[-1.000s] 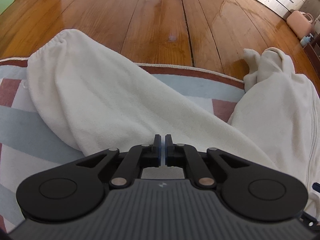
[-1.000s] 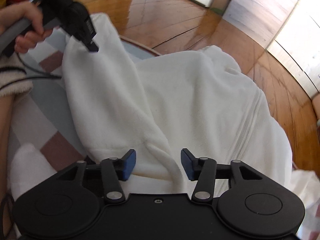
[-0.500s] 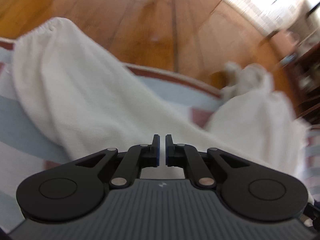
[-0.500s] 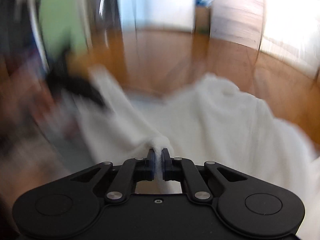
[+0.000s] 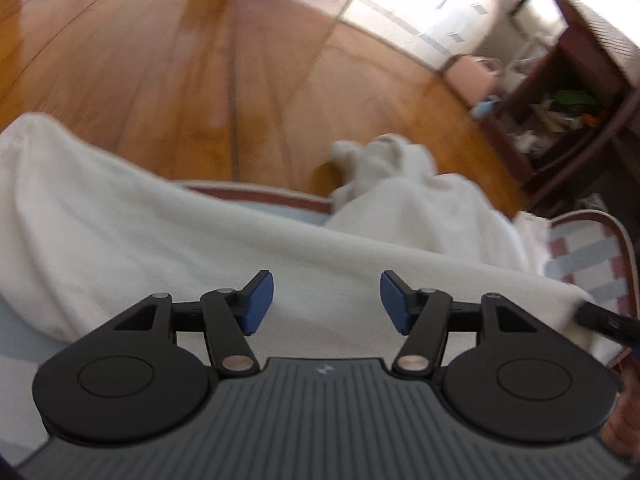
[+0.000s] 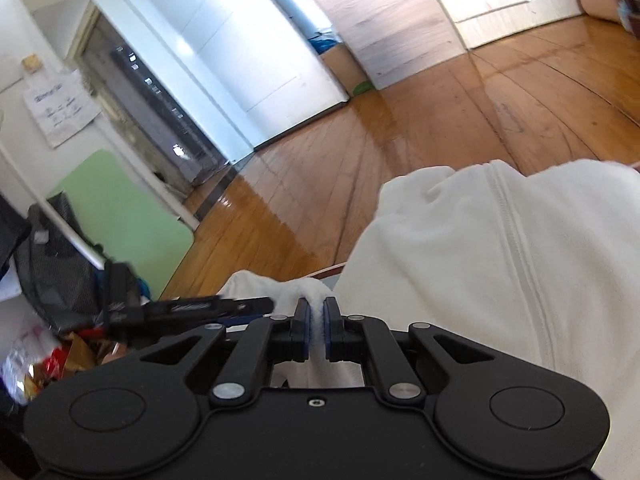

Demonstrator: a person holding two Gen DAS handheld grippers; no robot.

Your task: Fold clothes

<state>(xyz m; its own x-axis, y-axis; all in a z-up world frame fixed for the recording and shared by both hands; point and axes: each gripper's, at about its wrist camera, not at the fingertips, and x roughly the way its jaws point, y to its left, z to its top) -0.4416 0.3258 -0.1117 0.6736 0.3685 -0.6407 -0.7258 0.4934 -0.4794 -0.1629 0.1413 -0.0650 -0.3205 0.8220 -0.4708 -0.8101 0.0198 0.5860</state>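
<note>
Your right gripper [image 6: 317,330] is clamped on a pinch of the white fleece jacket [image 6: 460,264], low in the middle of its frame, so that you can carry that fold across. Your left gripper [image 5: 327,300] has just been opening; its blue pads [image 5: 256,302] stand apart over the cloth with nothing pressed between them, having let the sleeve go. The jacket lies across the striped rug [image 5: 592,252] on the wooden floor [image 5: 200,60], its bunched end in the middle right of the left view. The other gripper's tip enters at the right edge there.
</note>
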